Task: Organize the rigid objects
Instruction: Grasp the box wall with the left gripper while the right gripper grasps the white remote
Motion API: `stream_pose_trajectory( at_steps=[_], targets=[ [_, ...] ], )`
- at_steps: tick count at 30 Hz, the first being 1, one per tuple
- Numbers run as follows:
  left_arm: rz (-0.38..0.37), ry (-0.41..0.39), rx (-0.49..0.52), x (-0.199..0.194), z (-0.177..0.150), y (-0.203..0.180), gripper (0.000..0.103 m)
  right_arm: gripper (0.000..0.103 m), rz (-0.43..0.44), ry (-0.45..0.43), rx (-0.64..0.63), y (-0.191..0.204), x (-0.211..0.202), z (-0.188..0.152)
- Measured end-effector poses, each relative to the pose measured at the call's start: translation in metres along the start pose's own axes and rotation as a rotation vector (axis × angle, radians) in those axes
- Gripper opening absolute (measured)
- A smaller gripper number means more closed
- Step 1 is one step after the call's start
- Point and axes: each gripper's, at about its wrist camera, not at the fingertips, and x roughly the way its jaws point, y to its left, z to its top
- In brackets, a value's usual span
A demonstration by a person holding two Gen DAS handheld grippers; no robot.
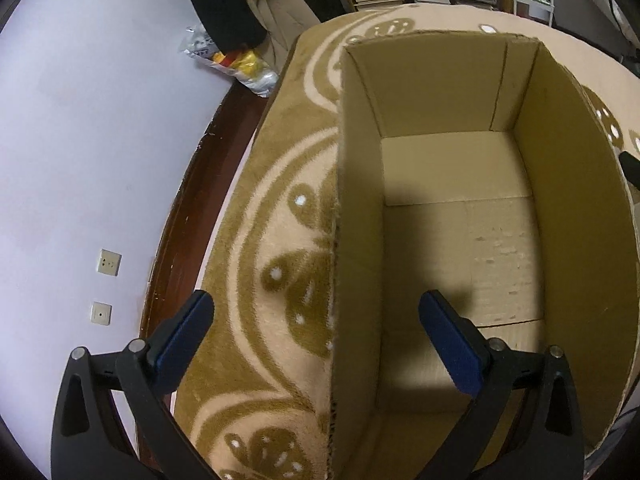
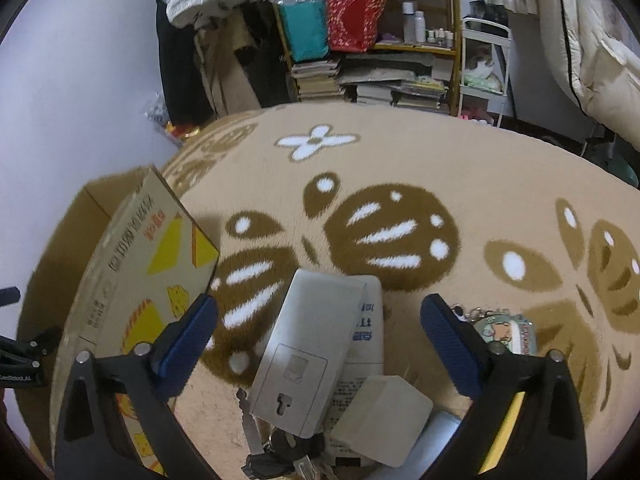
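Note:
An open cardboard box [image 1: 568,208] stands on a tan patterned carpet, and nothing shows on its floor. My left gripper [image 1: 316,338] is open and straddles the box's left wall, one blue finger outside it and one inside. In the right wrist view a pile lies on the carpet: a flat white box [image 2: 304,344] leaning over a printed white package [image 2: 366,340], a grey block [image 2: 384,416], a bunch of keys [image 2: 276,452] and a cartoon keychain [image 2: 508,330]. My right gripper [image 2: 320,336] hangs open over this pile, touching nothing. The cardboard box [image 2: 132,280] stands to its left.
The carpet [image 2: 440,160] ends at a dark wooden skirting [image 1: 192,208] and a pale wall with two sockets [image 1: 106,264]. Plastic bags [image 1: 240,64] lie near the wall. A shelf with stacked books and bags [image 2: 368,52] stands behind, and a white cart [image 2: 484,72] beside it.

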Motion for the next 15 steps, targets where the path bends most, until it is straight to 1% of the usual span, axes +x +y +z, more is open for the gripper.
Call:
stream_pose_trajectory(
  at_steps=[2, 4, 6, 7, 9, 10, 11, 13, 15],
  targets=[
    [-0.001, 0.004, 0.004, 0.002, -0.001, -0.001, 0.093, 0.099, -0.002, 0.016, -0.013, 0.002, 0.005, -0.002],
    [-0.007, 0.014, 0.0, 0.007, -0.001, -0.003, 0.087, 0.092, -0.002, 0.033, -0.025, 0.005, 0.009, -0.004],
    [-0.027, 0.03, -0.008, 0.009, -0.001, -0.004, 0.074, 0.08, 0.001, 0.05, -0.028, 0.006, 0.014, -0.006],
    [-0.045, 0.037, -0.014, 0.011, -0.001, -0.003, 0.07, 0.078, 0.002, 0.059, -0.027, 0.006, 0.017, -0.007],
    [-0.07, 0.058, -0.024, 0.014, 0.0, -0.004, 0.053, 0.075, 0.002, 0.071, -0.03, 0.007, 0.021, -0.01],
    [-0.079, 0.067, -0.025, 0.016, -0.001, -0.004, 0.049, 0.072, -0.004, 0.074, -0.036, 0.009, 0.023, -0.011],
    [-0.088, 0.076, -0.028, 0.018, -0.002, -0.005, 0.041, 0.067, -0.013, 0.076, -0.043, 0.01, 0.024, -0.012],
    [-0.096, 0.099, -0.04, 0.02, -0.003, -0.006, 0.034, 0.065, -0.021, 0.082, -0.043, 0.011, 0.027, -0.011],
    [-0.127, 0.105, -0.055, 0.019, -0.004, -0.006, 0.027, 0.065, -0.025, 0.08, -0.037, 0.012, 0.028, -0.012]
  ],
)
